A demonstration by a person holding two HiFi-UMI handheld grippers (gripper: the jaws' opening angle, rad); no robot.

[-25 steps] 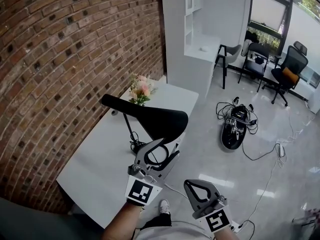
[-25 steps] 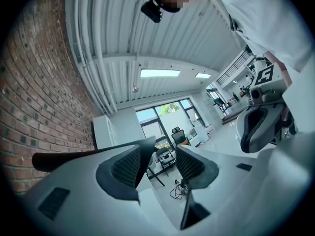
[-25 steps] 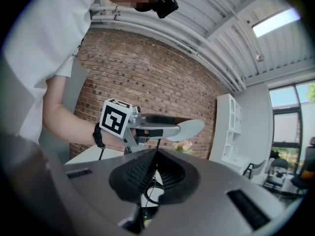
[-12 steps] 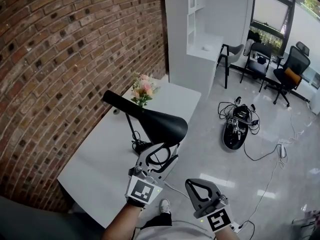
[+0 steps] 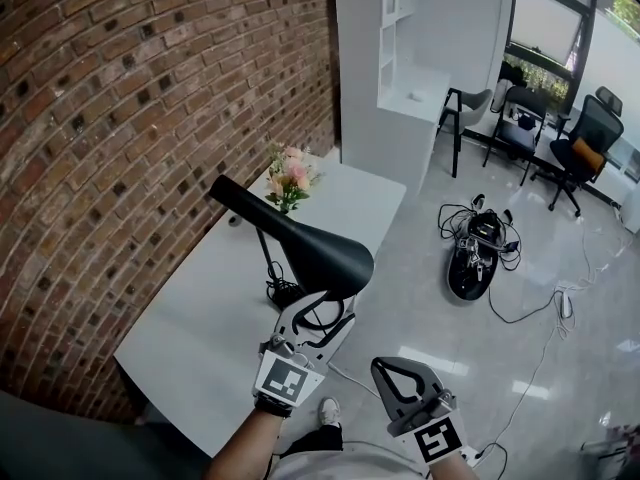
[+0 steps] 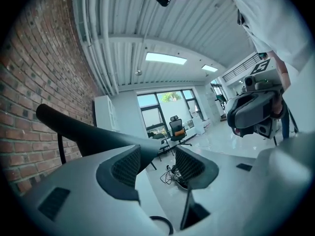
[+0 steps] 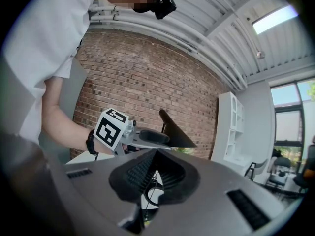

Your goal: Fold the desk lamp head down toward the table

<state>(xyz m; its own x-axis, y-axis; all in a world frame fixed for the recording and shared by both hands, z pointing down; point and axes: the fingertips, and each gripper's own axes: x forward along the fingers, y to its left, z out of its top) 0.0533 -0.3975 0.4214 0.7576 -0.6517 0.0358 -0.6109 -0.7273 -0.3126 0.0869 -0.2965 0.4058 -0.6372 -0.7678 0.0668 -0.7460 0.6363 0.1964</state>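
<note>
A black desk lamp stands on the white table [image 5: 190, 318]. Its cone-shaped head [image 5: 305, 246] slopes down to the right, over a thin stem [image 5: 263, 255] and a base [image 5: 283, 292]. My left gripper [image 5: 326, 308] is open right under the shade's wide rim. In the left gripper view the lamp head [image 6: 83, 132] runs behind the left jaw, and its edge reaches into the gap of the left gripper [image 6: 157, 162]. I cannot tell whether they touch. My right gripper [image 5: 386, 371] hangs shut and empty off the table's near corner. The right gripper [image 7: 156, 155] looks toward the lamp head [image 7: 176, 134].
A brick wall [image 5: 110, 118] runs along the table's left side. A bunch of flowers [image 5: 287, 176] stands at the table's far end. Past it are a white shelf unit [image 5: 400, 78], chairs [image 5: 520, 118], and a dark device with cables [image 5: 470, 258] on the floor.
The lamp head has tipped a little, its wide rim lower and its narrow end higher. The left gripper stays open under the rim. The right gripper has barely moved.
</note>
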